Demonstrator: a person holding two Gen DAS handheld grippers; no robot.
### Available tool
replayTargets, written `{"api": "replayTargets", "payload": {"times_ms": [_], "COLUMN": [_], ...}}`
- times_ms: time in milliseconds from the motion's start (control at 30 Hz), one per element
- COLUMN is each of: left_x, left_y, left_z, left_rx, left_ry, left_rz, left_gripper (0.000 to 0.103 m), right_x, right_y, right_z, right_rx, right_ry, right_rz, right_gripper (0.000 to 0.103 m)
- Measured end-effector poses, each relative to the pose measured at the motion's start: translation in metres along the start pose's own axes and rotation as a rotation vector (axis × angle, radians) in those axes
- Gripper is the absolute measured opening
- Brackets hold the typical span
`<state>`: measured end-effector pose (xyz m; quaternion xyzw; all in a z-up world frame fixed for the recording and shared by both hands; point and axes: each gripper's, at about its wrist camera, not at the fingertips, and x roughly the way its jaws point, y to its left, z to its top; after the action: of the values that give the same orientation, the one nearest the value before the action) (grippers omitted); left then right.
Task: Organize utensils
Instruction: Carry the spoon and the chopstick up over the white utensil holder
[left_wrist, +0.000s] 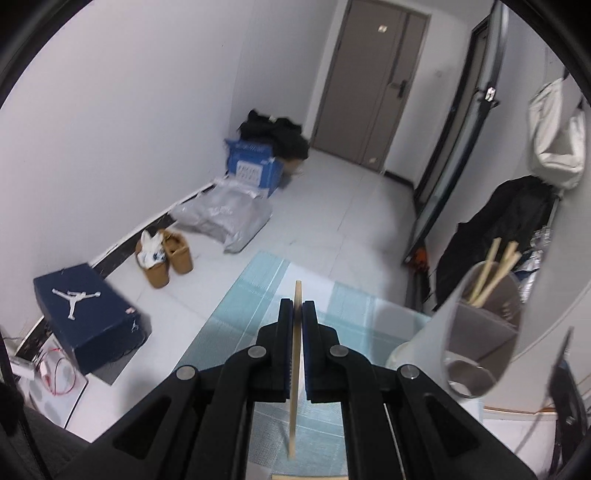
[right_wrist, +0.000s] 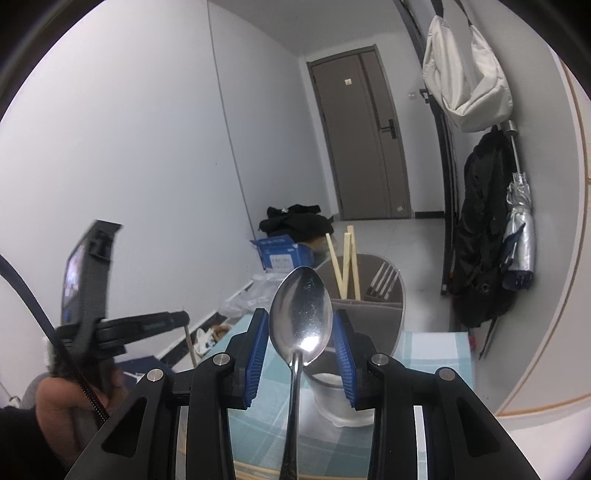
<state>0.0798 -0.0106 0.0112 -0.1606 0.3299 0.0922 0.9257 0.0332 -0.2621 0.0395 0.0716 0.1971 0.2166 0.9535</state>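
My left gripper (left_wrist: 297, 306) is shut on a pale wooden chopstick (left_wrist: 294, 369), which stands edge-on between the pads above the light blue placemat (left_wrist: 255, 284). To its right is the white utensil holder (left_wrist: 476, 332), tilted in this view, with several chopsticks (left_wrist: 495, 269) in one compartment. My right gripper (right_wrist: 300, 332) is shut on a metal spoon (right_wrist: 300, 306); the bowl stands upright between the blue pads and the handle runs down toward the camera. Behind the spoon, the holder (right_wrist: 373, 321) shows chopsticks (right_wrist: 347, 262) and a fork (right_wrist: 384, 280). The left gripper (right_wrist: 110, 328) and a hand appear at left.
On the floor along the left wall are a dark blue shoe box (left_wrist: 88, 310), tan boots (left_wrist: 166, 258), a grey bag (left_wrist: 225, 214) and a blue box (left_wrist: 255, 166). A black coat (right_wrist: 480, 240), a white bag (right_wrist: 465, 74) and an umbrella (right_wrist: 521, 229) hang at right.
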Motion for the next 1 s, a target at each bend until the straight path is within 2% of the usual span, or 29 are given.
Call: {"api": "replayTargets", "payload": {"times_ms": [600, 1000], "left_x": [-0.041, -0.085], "left_y": [-0.01, -0.046], "left_z": [0.02, 0.083], "left_rx": [0.112, 0.12], "left_ry": [-0.062, -0.133], "left_rz": [-0.162, -0.358], "left_gripper": [0.001, 0.001], "right_x": [-0.02, -0.024], "right_y": [0.013, -0.01], "right_z": [0.009, 0.074], "right_rx": [0.007, -0.016], "right_ry": [-0.062, -0.204], "right_rz": [-0.055, -0.142], "right_gripper": [0.034, 0.034]}}
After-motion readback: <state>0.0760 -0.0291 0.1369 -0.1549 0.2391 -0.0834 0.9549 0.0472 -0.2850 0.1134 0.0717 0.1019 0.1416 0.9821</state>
